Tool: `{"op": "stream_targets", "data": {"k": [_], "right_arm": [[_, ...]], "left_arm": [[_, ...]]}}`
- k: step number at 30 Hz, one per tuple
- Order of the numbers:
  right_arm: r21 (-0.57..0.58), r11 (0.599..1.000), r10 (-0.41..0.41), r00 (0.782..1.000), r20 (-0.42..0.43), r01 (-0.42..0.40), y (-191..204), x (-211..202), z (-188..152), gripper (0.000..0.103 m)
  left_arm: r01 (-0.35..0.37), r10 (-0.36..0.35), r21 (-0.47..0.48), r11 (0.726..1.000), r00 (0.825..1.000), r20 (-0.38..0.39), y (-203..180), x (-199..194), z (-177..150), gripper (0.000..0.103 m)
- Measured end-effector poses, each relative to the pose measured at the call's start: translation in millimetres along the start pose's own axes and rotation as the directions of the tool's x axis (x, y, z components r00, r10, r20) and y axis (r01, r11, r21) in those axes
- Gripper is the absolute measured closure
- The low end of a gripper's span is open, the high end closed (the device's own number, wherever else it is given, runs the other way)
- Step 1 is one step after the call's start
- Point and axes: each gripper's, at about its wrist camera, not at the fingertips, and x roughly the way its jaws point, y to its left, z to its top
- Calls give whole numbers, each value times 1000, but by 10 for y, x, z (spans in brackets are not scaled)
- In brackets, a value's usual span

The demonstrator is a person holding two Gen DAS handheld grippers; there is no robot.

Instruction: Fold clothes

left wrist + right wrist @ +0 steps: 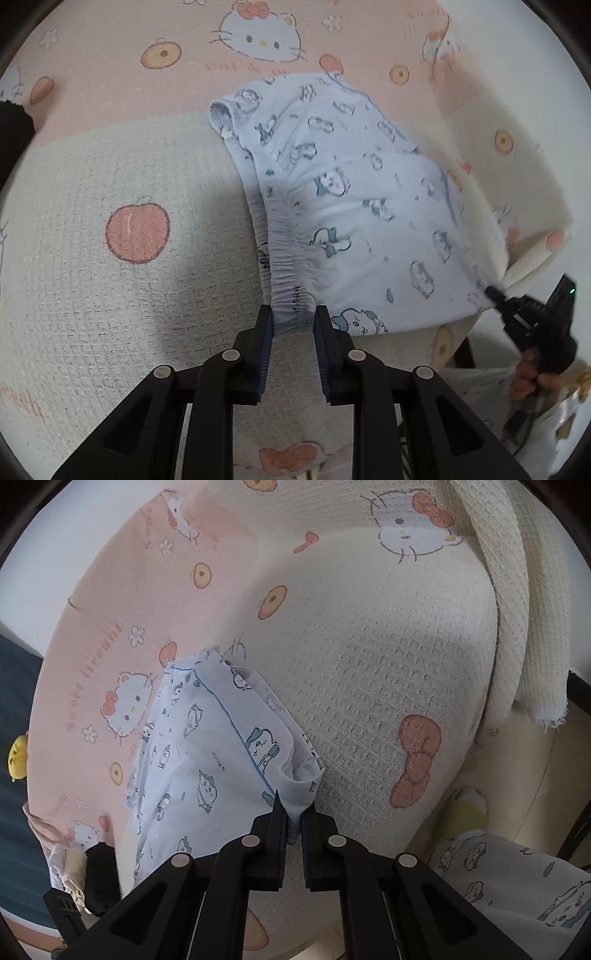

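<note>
Our left gripper (293, 321) pinches the gathered waistband of the shorts (343, 206), its jaws narrowly parted around the bunched elastic. The pale blue shorts lie on the blanket (110, 166), near its edge. Our right gripper (293, 818) has its jaws pressed together on the hem corner.

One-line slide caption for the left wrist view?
Left gripper holds the blue printed shorts by the waistband over a cartoon blanket.
</note>
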Motion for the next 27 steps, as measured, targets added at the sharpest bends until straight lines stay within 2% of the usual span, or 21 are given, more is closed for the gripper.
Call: {"op": "stream_targets", "data": {"k": [1, 2, 3, 4, 5, 8, 17, 23, 27], "right_arm": [[-5, 1000, -3, 1000, 6, 4, 12, -18, 0, 97], [-10, 1000, -7, 1000, 12, 7, 24, -37, -1, 92], [-14, 1000, -11, 1000, 18, 11, 37, -55, -1, 88], [-14, 1000, -20, 999, 35, 21, 44, -99, -2, 77], [-13, 999, -30, 998, 52, 31, 50, -143, -2, 66], [19, 1000, -17, 992, 129, 15, 22, -319, 17, 55], [89, 993, 64, 977, 202, -83, 61, -359, 147, 53], [44, 996, 67, 985, 158, -75, 371, -154, 186, 53], [-9, 999, 51, 992, 119, -50, 616, -10, 210, 53]], "left_arm": [[9, -9, -16, 1000, 1000, 1, 11, -28, 8, 77], [18, -18, -32, 999, 1000, 1, 24, -50, 14, 62], [26, -25, -48, 999, 1000, 8, 44, -75, 17, 41], [34, -33, -64, 997, 999, 19, 71, -101, 18, 36], [32, -31, -73, 997, 999, 25, 94, -120, 18, 35], [7, -4, -83, 997, 999, 33, 156, -161, 18, 35], [-22, 35, -135, 991, 995, 95, 416, -268, 175, 35], [-3, 24, -191, 982, 994, 105, 613, -149, 429, 35], [-16, 38, -184, 983, 993, 112, 688, -74, 653, 35]]}}
